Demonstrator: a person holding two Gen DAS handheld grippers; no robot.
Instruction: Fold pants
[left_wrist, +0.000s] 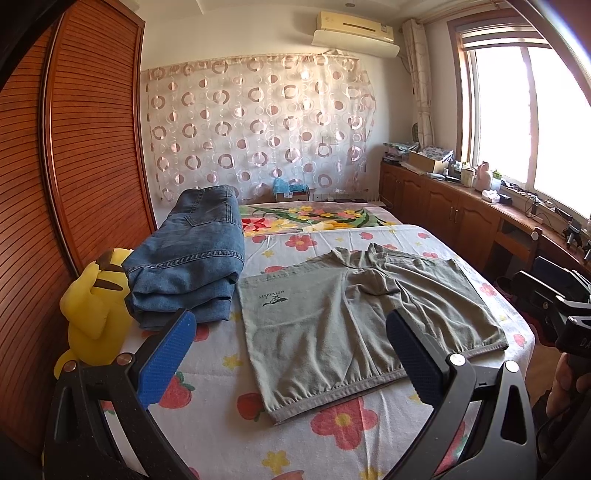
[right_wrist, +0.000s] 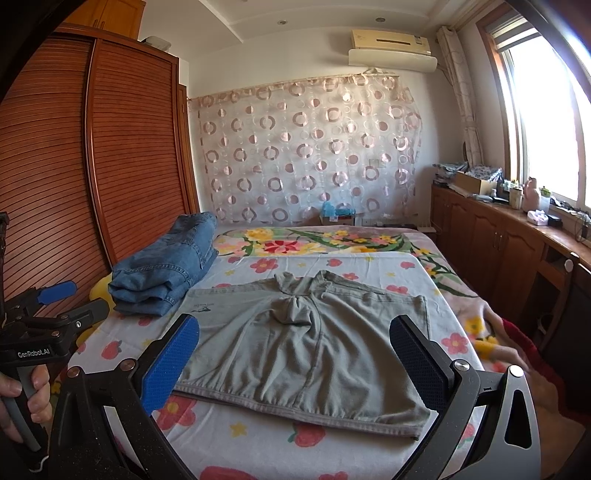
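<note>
Bedroom scene, both cameras looking along a bed (left_wrist: 221, 424) covered by a white sheet with red and yellow flowers.

Nearest: left gripper (left_wrist: 288, 354) is hovering over the near edge of the bed, blue-padded fingers (left_wrist: 166, 362) spread wide, nothing between them. Right gripper (right_wrist: 295, 358) is doing the same, pads (right_wrist: 171, 363) wide apart and holding nothing. Neither is touching cloth. In the right view the person's left hand (right_wrist: 22, 398) is wrapping the other gripper's handle at the lower left edge.

Grey-green shorts (left_wrist: 362, 317) are lying flat on the sheet just past the fingertips, elastic waistband toward the cameras, legs pointing away toward the headboard end. Fabric is bunching around the crotch (right_wrist: 295, 310). A small printed logo (left_wrist: 274, 298) is sitting on the leg nearer the wardrobe.

Beside the shorts on the wardrobe side, a folded stack of blue jeans (left_wrist: 192, 262) is resting on the bed, its edge just beside the shorts. A yellow plush toy (left_wrist: 92, 314) is sitting against the stack at the bed edge.

Farther back: a floral blanket (left_wrist: 306, 218) is lying across the bed, a circle-pattern curtain (left_wrist: 258, 122) is hanging on the far wall, with an air conditioner (left_wrist: 354, 33) above it. A slatted wooden wardrobe (left_wrist: 92, 140) is running along one side, and a cluttered wooden cabinet (left_wrist: 443, 206) under the window (left_wrist: 524, 110) along the other.
</note>
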